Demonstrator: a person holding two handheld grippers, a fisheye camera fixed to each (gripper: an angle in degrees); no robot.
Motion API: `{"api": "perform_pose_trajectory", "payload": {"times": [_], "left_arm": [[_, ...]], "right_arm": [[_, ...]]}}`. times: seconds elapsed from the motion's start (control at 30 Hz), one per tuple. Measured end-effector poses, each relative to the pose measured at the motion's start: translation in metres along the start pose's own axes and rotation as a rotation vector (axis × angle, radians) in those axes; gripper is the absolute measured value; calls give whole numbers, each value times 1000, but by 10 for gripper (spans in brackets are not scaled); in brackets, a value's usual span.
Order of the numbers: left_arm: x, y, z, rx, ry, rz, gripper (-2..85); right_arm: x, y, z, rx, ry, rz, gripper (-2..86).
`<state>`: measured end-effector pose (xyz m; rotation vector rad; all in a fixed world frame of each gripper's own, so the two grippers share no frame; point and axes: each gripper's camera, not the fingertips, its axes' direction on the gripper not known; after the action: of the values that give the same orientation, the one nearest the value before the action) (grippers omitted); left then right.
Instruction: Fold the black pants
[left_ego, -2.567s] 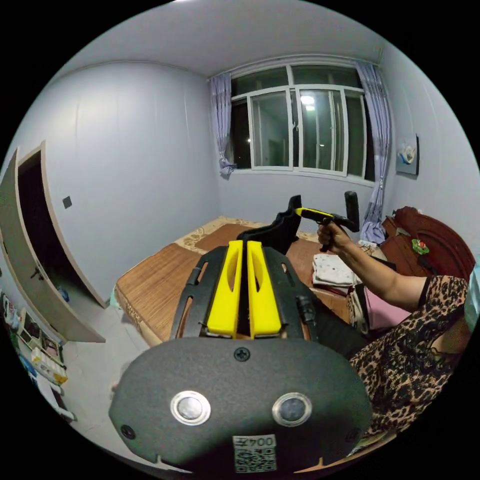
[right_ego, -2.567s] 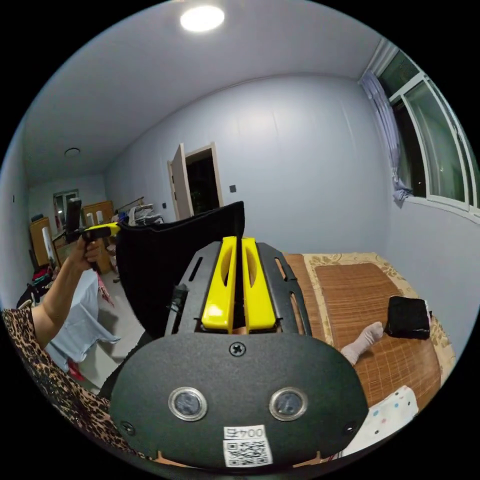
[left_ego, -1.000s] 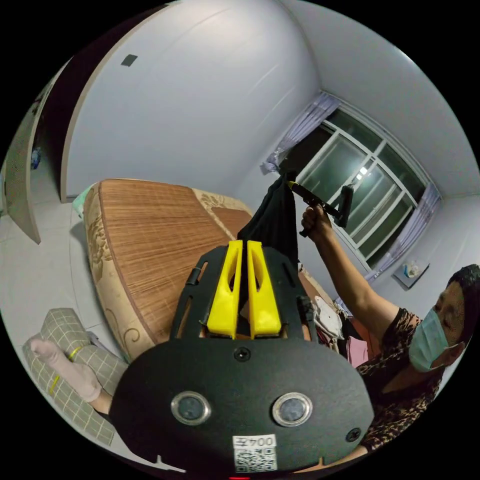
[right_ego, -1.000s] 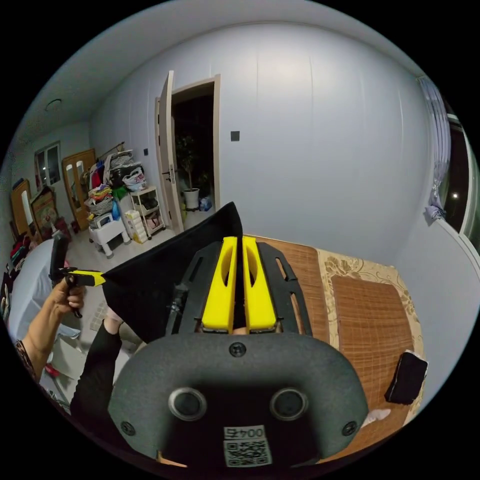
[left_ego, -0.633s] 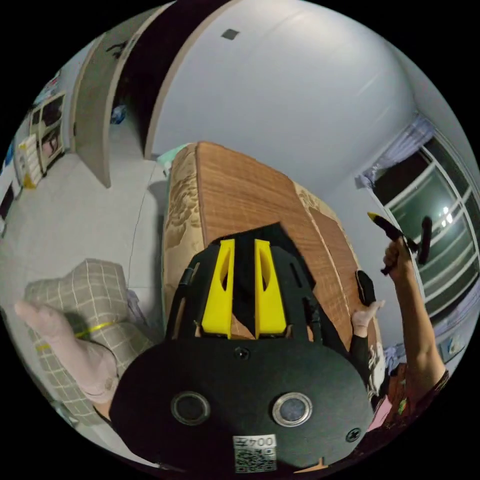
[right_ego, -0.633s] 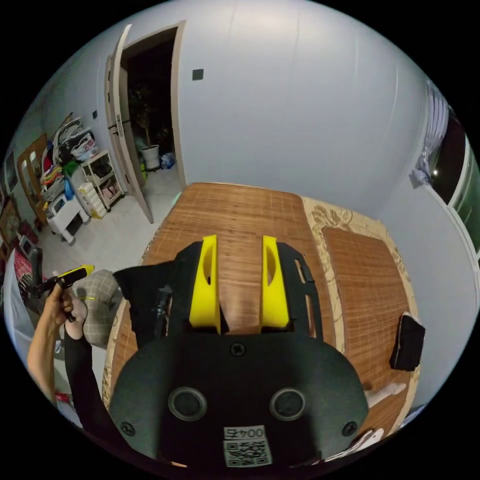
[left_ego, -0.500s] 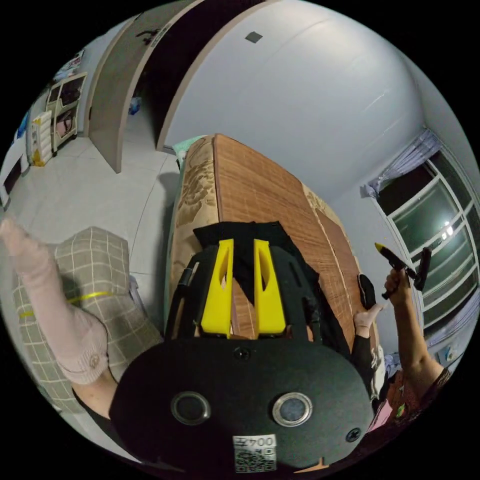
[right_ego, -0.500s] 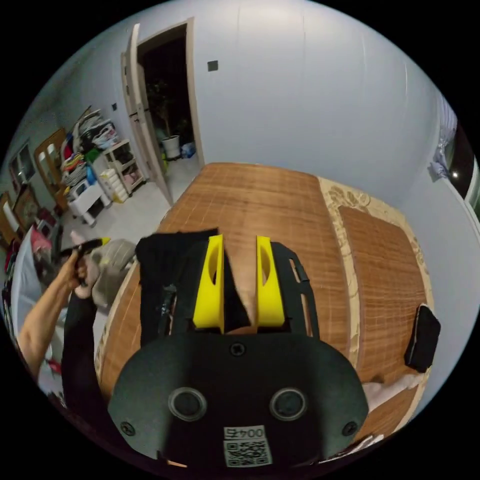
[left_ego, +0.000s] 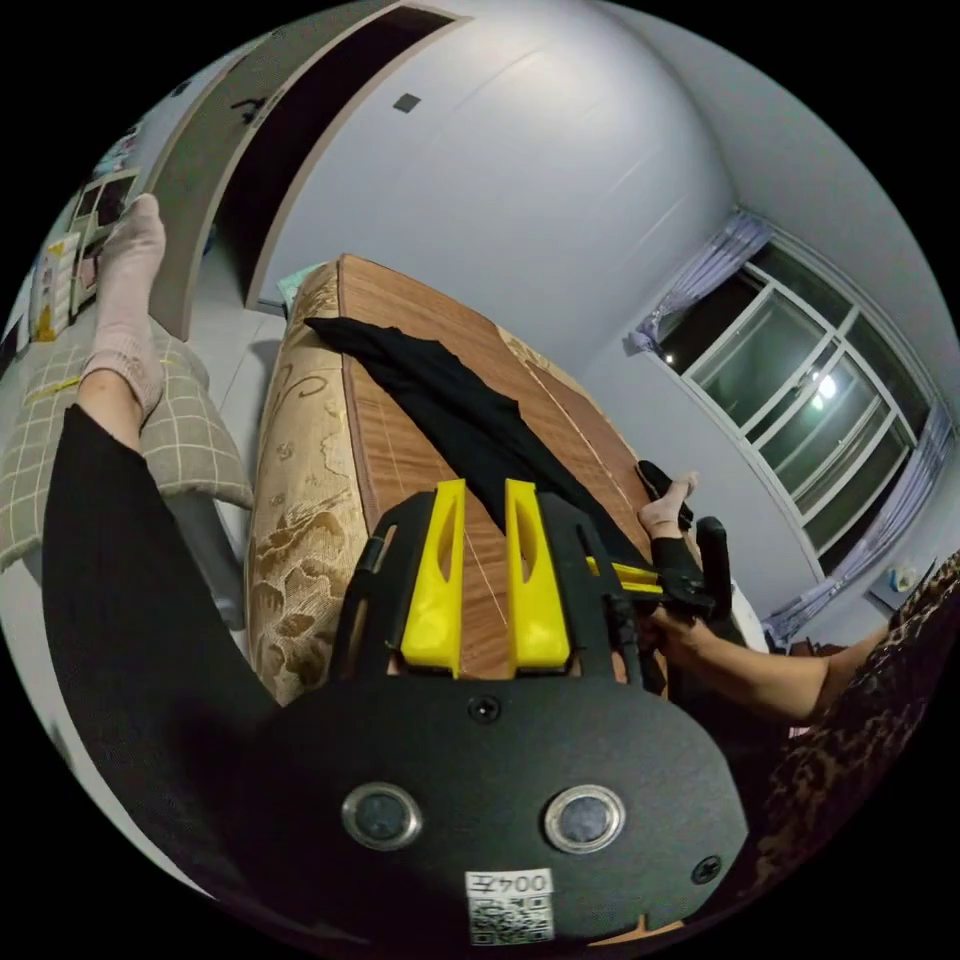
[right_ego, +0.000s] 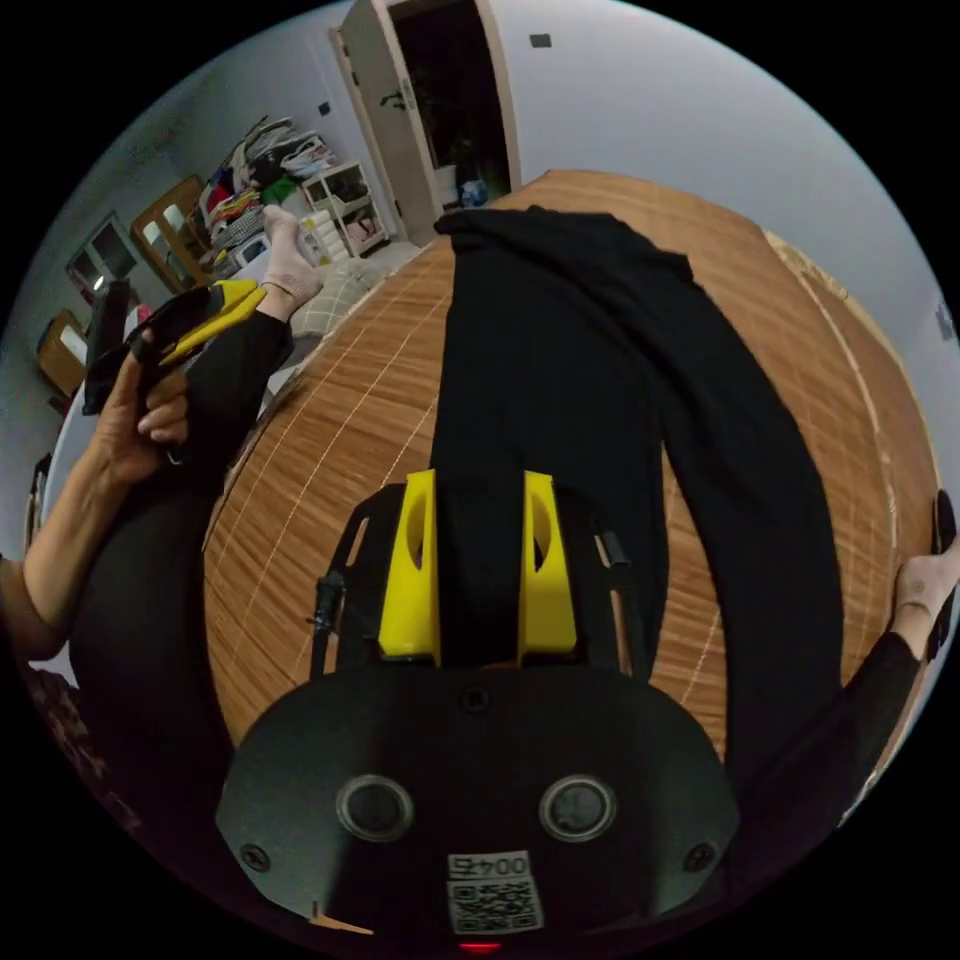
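The black pants (left_ego: 440, 400) lie spread lengthwise on the bamboo-mat bed (left_ego: 400, 470). In the right gripper view the pants (right_ego: 560, 380) run from the far bed edge down under my right gripper (right_ego: 478, 480). That gripper hovers open over the near end, jaws wide apart. My left gripper (left_ego: 482, 490) is open over the mat, just short of the pants' near end. In the left gripper view a hand holds the right gripper (left_ego: 640, 578) at the right. In the right gripper view a hand holds the left gripper (right_ego: 200, 310) off the bed's left edge.
The person's black-clad legs straddle the bed corner, with a socked foot (left_ego: 125, 270) on a checked cushion (left_ego: 190, 440) and another foot (left_ego: 665, 505) on the mat. A small dark folded item (right_ego: 940, 520) lies beside it. An open doorway (right_ego: 450, 90) and cluttered shelves (right_ego: 340, 210) lie beyond.
Both grippers held the pants up in the air, then opened and let them drop. The pants now lie flat on the bed, and both grippers have come down low over it.
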<state>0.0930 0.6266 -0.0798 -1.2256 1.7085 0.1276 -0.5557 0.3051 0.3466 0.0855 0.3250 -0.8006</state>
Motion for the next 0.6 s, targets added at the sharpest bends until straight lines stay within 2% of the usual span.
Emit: {"api": "perform_pose_trajectory", "payload": {"times": [0.13,0.3,0.6], "left_arm": [[-8,14,24,-61,-34,36,88],[-11,31,40,-74,-102,53,94],[-15,58,39,-33,-140,39,100]], "right_arm": [[-8,16,10,-21,-10,-24,136],[-35,68,17,-105,-193,-66,125],[-48,179,15,-183,-396,-57,121]]}}
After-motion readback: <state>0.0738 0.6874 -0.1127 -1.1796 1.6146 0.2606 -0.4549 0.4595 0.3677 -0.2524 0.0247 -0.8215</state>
